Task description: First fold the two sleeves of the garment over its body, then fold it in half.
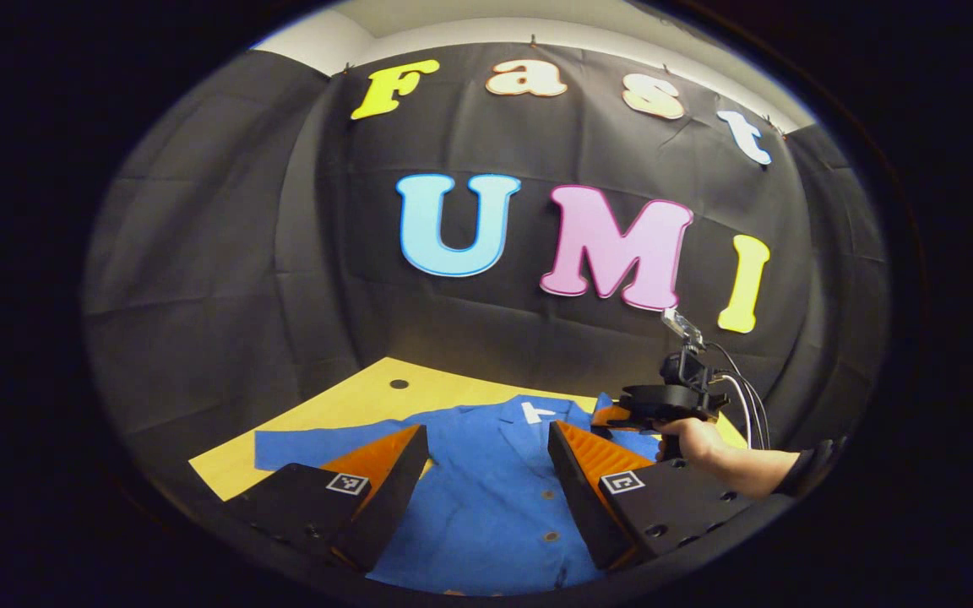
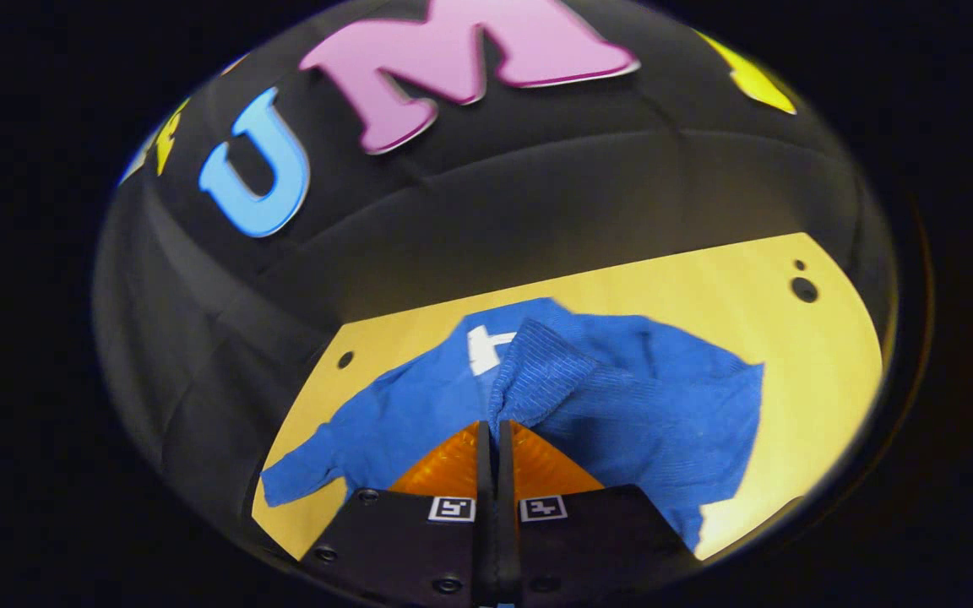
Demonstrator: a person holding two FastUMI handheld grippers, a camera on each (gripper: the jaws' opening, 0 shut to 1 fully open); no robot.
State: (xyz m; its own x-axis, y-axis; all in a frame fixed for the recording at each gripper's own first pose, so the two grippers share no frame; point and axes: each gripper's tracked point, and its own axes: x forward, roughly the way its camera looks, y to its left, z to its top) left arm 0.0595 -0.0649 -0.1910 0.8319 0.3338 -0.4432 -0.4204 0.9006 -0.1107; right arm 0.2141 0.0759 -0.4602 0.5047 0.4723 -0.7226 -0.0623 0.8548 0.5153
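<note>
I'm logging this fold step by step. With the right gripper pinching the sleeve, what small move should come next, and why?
Probably carry the sleeve further across the blue garment and lay it flat. The right gripper has its jaws closed on the lifted sleeve, while the left gripper hangs open over the body.

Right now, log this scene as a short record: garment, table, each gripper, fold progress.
garment: blue buttoned shirt lying spread on the table, collar toward the booth wall
table: yellow top with small dark holes
left gripper: open, above the shirt's body, holding nothing
right gripper: shut on the right sleeve, lifted over the body
left sleeve: flat, stretched out sideways
fold progress: first sleeve fold under way; left sleeve and halving not yet done
</note>
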